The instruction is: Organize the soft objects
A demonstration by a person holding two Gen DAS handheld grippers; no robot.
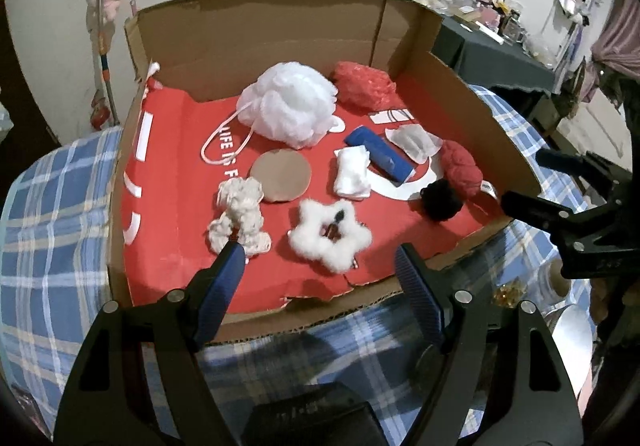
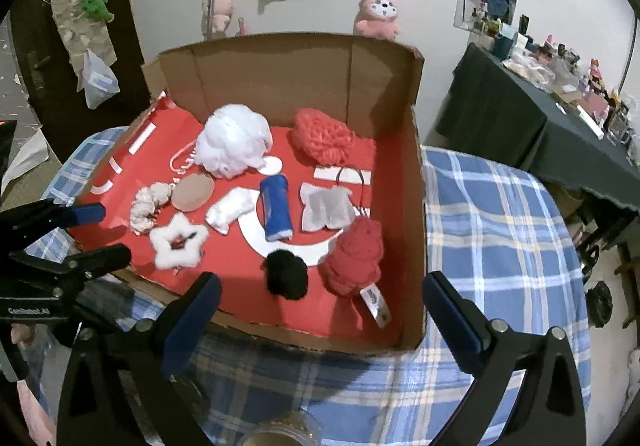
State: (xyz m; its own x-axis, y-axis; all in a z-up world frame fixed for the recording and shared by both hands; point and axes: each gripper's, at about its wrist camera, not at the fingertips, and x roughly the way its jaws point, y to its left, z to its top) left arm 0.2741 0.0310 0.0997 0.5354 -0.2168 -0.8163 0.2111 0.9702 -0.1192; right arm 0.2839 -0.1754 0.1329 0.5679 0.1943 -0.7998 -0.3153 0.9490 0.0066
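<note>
An open cardboard box [image 1: 256,34] with a red liner holds several soft items. At the back lie a white bath pouf [image 1: 288,106] and a red mesh pouf [image 1: 362,84]. Nearer are a blue roll [image 1: 380,154], a white cotton wad [image 1: 352,172], a cream scrunchie [image 1: 240,218], a white fluffy star [image 1: 328,234], a black pompom [image 2: 286,274] and a red knitted piece [image 2: 356,258]. My left gripper [image 1: 320,252] hangs open over the box's front edge, holding nothing. My right gripper [image 2: 322,282] stands wide open at the front right corner, nothing between its fingers.
A tan round pad [image 1: 280,176] and white sachets [image 1: 414,142] also lie in the box. The box rests on a blue plaid cloth [image 2: 492,214]. A cluttered dark table [image 2: 560,118] stands to the right, and a pink plush [image 2: 378,16] sits behind the box.
</note>
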